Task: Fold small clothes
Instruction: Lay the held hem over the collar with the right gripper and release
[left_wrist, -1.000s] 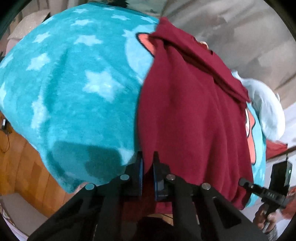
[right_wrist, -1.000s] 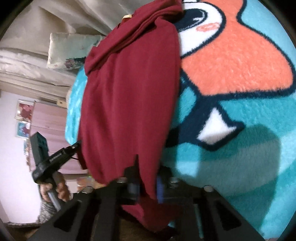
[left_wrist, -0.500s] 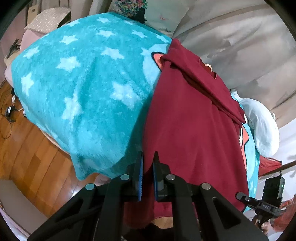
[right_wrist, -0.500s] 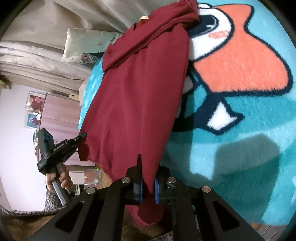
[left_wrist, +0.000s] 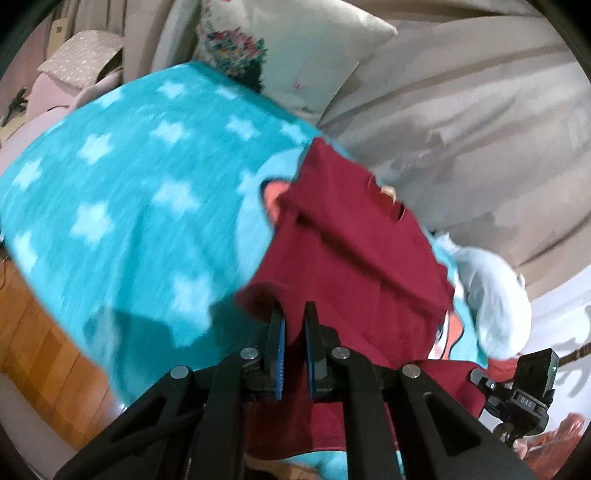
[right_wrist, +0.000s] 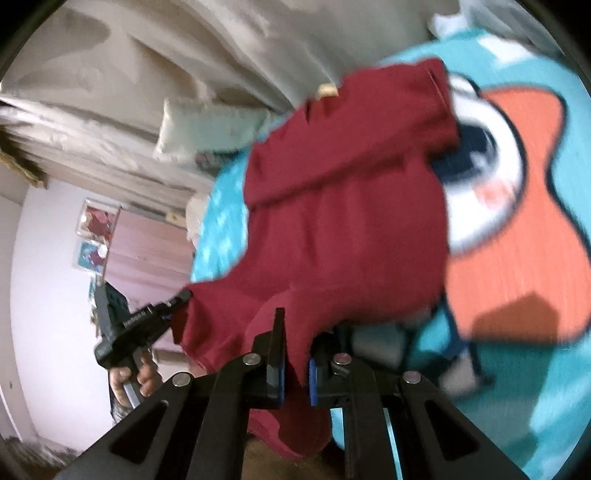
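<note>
A dark red shirt (left_wrist: 354, 251) lies on a turquoise blanket with white stars (left_wrist: 129, 206); its near hem is lifted off the blanket. My left gripper (left_wrist: 293, 325) is shut on the shirt's near left hem corner. My right gripper (right_wrist: 295, 343) is shut on the shirt (right_wrist: 343, 229) at its near right hem corner. The left gripper (right_wrist: 177, 299) also shows in the right wrist view, holding the other corner. The shirt's collar end rests on the far part of the blanket. The blanket has an orange cartoon figure (right_wrist: 517, 206).
A floral pillow (left_wrist: 280, 48) and beige curtains (left_wrist: 480, 122) stand behind the bed. A pale blue cushion (left_wrist: 491, 295) lies at the right. Wooden floor (left_wrist: 33, 332) runs along the bed's left edge. A pink wall with pictures (right_wrist: 92, 236) is at the left.
Both grippers have lifted the shirt's near hem and carried it forward toward the collar end. The shirt's lower part now bulges up off the blanket. Both views are blurred by motion.
</note>
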